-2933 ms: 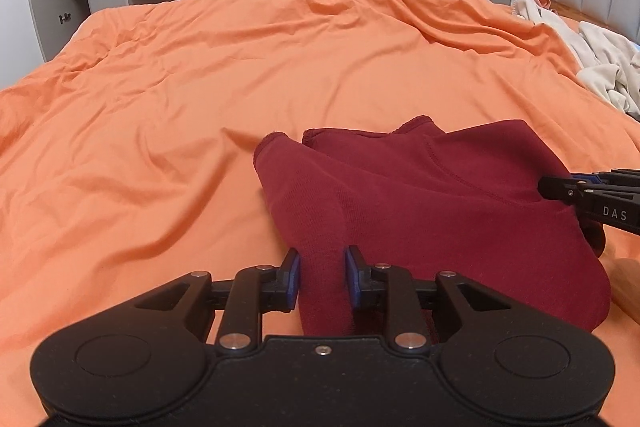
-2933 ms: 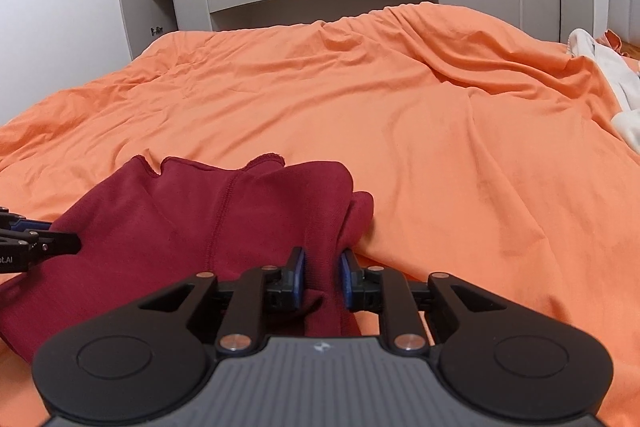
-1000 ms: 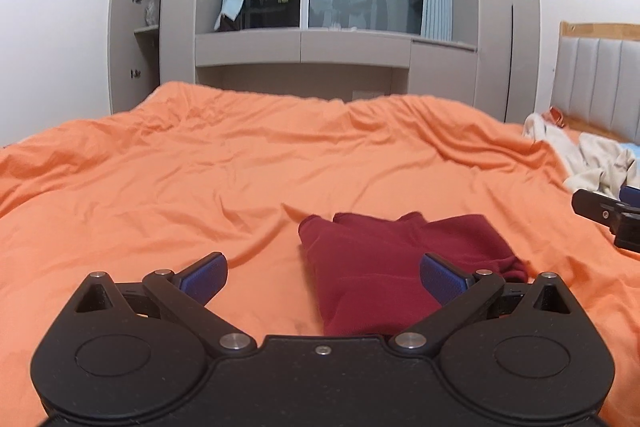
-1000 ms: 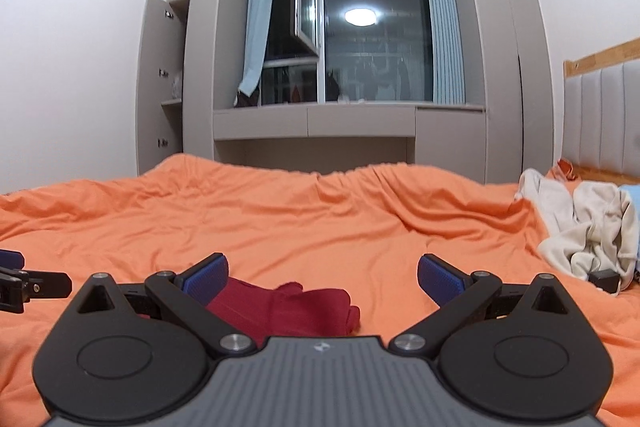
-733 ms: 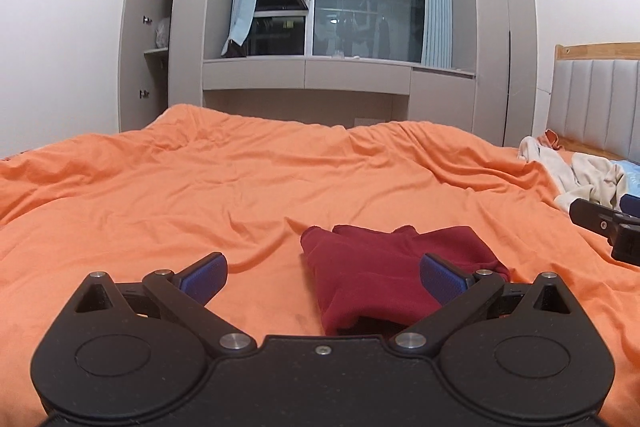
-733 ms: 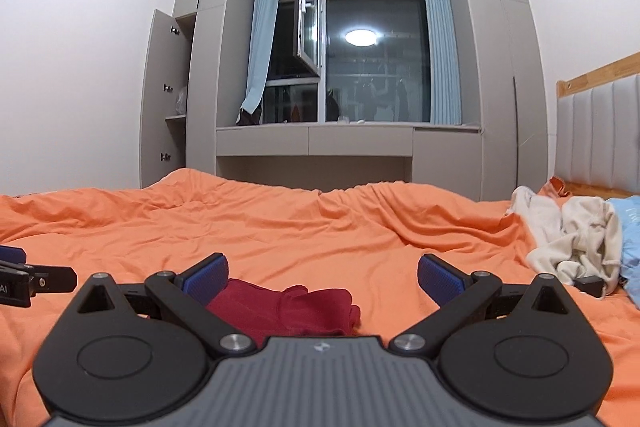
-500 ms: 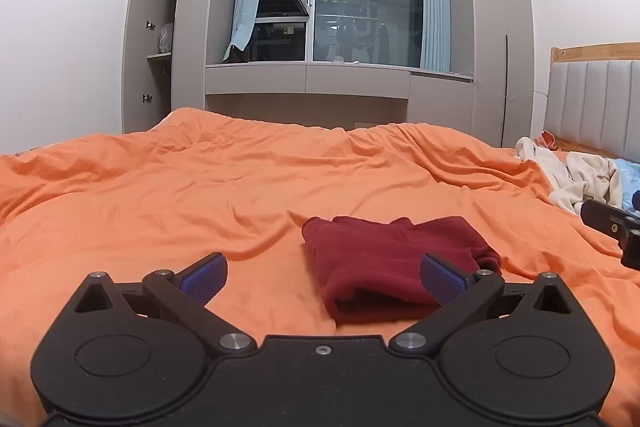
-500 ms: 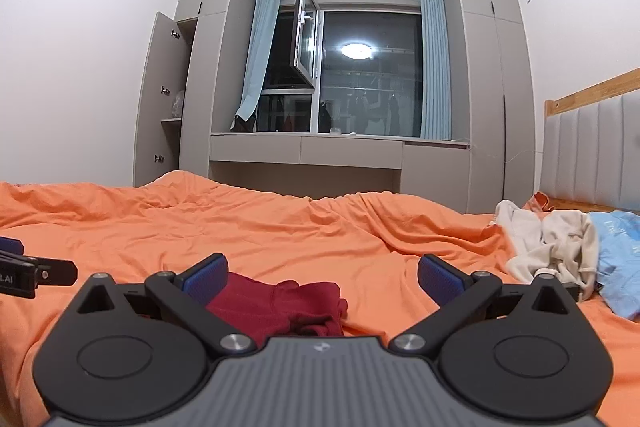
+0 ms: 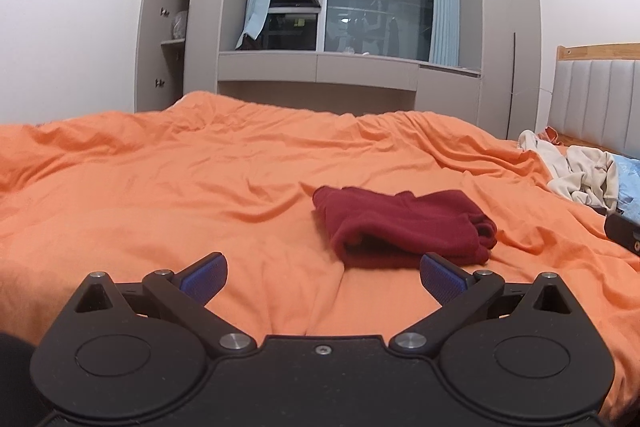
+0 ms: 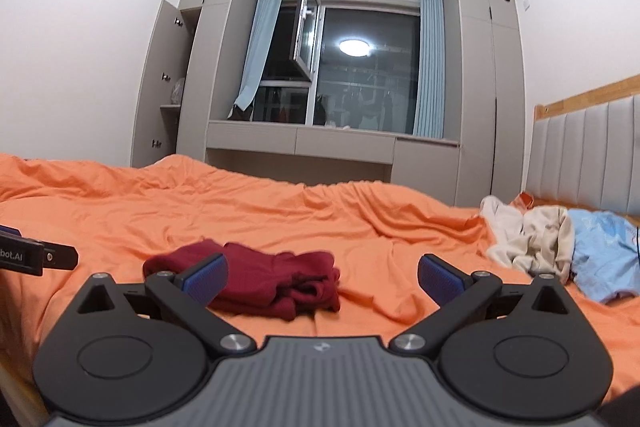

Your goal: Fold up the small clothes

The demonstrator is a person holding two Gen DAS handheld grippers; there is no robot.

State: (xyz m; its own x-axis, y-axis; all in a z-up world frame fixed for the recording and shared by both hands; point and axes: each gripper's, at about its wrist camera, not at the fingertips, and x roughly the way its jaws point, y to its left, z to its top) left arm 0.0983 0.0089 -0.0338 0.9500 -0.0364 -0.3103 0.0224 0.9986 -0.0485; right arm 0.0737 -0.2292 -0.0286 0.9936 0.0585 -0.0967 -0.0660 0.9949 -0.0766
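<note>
A dark red garment [image 9: 404, 227] lies folded into a small bundle on the orange bed cover [image 9: 200, 179]. It also shows in the right wrist view [image 10: 276, 287]. My left gripper [image 9: 322, 277] is open and empty, pulled back just short of the bundle. My right gripper [image 10: 322, 277] is open and empty, pulled back with the bundle ahead and to its left. The left gripper's tip [image 10: 36, 255] shows at the left edge of the right wrist view. The right gripper's tip [image 9: 624, 233] shows at the right edge of the left wrist view.
A heap of cream clothes [image 10: 528, 239] and a light blue garment [image 10: 604, 247] lie at the right by the padded headboard [image 10: 584, 155]. Grey wardrobes and a window [image 10: 360, 79] stand beyond the bed's far edge.
Both grippers let go of the red garment, opened wide, and drew back and tilted up. The garment now lies folded and farther from both.
</note>
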